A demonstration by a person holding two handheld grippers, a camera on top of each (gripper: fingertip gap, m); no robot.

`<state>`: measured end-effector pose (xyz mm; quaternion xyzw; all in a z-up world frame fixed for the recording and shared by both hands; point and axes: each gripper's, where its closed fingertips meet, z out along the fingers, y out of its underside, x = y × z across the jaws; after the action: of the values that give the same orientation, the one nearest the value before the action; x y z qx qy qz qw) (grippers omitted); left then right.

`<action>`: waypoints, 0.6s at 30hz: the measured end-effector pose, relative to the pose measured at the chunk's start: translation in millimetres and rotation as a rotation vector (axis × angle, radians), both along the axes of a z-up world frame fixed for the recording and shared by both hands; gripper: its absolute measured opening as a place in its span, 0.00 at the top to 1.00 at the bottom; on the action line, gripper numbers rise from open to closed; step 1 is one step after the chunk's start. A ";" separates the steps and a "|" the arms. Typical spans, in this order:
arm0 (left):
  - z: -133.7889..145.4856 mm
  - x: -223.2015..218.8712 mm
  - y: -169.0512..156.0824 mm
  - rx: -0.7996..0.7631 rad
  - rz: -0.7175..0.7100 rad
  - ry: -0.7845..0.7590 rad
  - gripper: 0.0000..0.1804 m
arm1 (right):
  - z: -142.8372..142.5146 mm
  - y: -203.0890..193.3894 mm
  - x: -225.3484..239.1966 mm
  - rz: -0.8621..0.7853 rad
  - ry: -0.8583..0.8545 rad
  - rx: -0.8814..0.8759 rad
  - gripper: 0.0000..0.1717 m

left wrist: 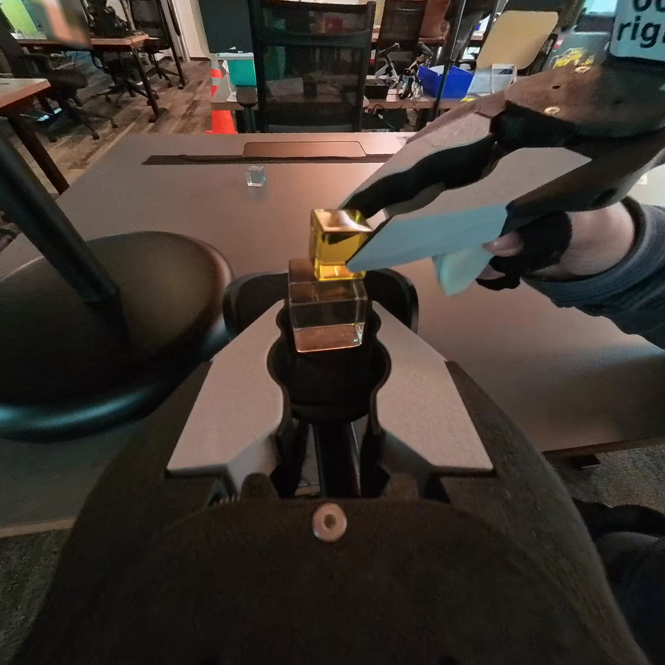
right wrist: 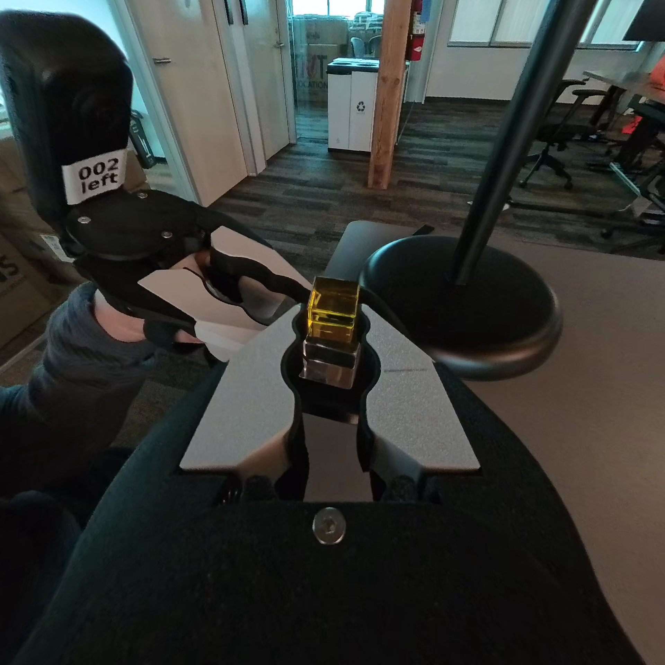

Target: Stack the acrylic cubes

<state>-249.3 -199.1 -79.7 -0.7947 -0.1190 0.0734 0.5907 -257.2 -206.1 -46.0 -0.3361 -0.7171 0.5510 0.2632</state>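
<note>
I see a transparent yellow cube [left wrist: 336, 244] resting on top of a larger clear glass-like cube [left wrist: 327, 313], the two stacked and touching, with the yellow one set toward the far right part of the clear one's top face. My right claw [right wrist: 333, 313] is closed on the yellow cube, its pads pressed to two opposite sides; in the left wrist view it reaches in from the upper right, fingers slanting down to the cube. My left claw [left wrist: 327, 316] is partly closed around the clear cube, which fills the space between its grey fingers [left wrist: 252, 345], and the pads appear to press its sides. The stack is held above the dark brown desk [left wrist: 503, 342], not resting on it.

Just left of the stack in the left wrist view sits the round black base of a stand [left wrist: 108, 309], with its black pole [left wrist: 46, 230] rising from it. Farther back on the desk, well apart from both claws, lies a small clear cube [left wrist: 256, 176]. Behind the desk stand a black mesh office chair [left wrist: 313, 64] and an orange traffic cone [left wrist: 221, 104] on the floor.
</note>
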 end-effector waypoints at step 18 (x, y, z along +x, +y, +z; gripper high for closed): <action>0.0 12.4 -15.8 0.079 0.000 -0.068 0.59 | -7.2 -1.1 -2.4 -0.006 -0.014 0.008 0.86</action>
<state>-236.9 -214.8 -79.7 -0.7728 -0.1418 0.0414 0.6172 -259.6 -207.2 -53.3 -0.3409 -0.7201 0.5451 0.2611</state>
